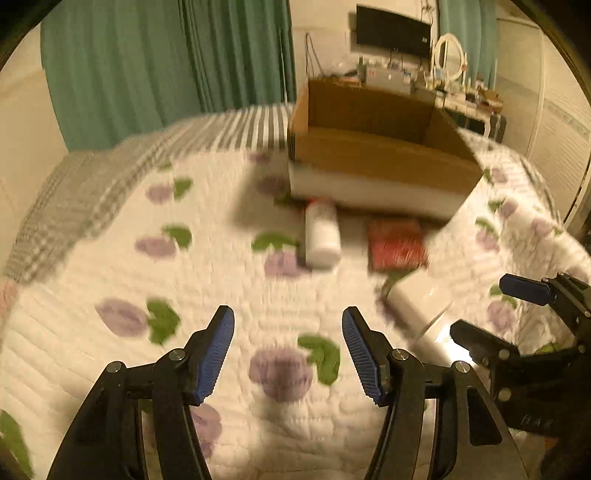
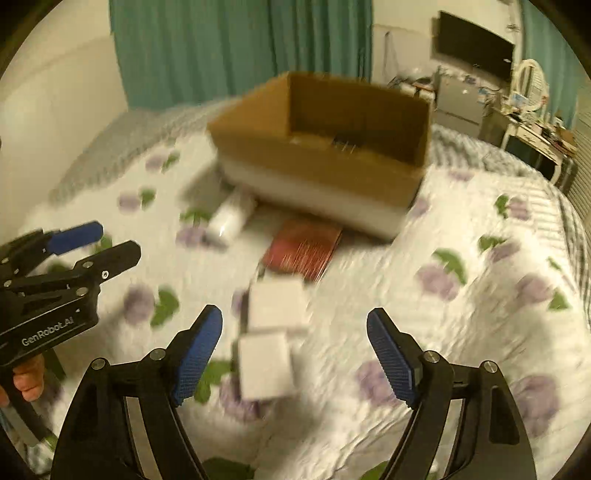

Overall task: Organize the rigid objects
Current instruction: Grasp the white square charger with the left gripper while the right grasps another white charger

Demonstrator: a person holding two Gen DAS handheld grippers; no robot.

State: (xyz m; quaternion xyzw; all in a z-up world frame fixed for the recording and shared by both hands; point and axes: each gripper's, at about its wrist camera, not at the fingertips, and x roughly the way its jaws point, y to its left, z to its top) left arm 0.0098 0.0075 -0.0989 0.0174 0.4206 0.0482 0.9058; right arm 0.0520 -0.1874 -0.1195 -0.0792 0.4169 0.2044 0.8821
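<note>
An open cardboard box (image 1: 380, 155) (image 2: 321, 162) stands on a bed with a floral quilt. In front of it lie a white bottle (image 1: 322, 236) (image 2: 231, 218), a flat red box (image 1: 397, 243) (image 2: 304, 251) and two white boxes (image 2: 277, 304) (image 2: 264, 363), seen as one white shape in the left wrist view (image 1: 421, 299). My left gripper (image 1: 288, 350) is open and empty above the quilt; it also shows in the right wrist view (image 2: 98, 242). My right gripper (image 2: 295, 354) is open, with the nearer white box between its fingers, apart from them; it also shows in the left wrist view (image 1: 491, 310).
Green curtains (image 1: 166, 62) hang behind the bed. A cluttered desk (image 2: 532, 125) and a dark screen (image 1: 391, 31) stand at the back right. A grey striped cover (image 1: 74, 199) lies along the far left of the bed. Both views are motion-blurred.
</note>
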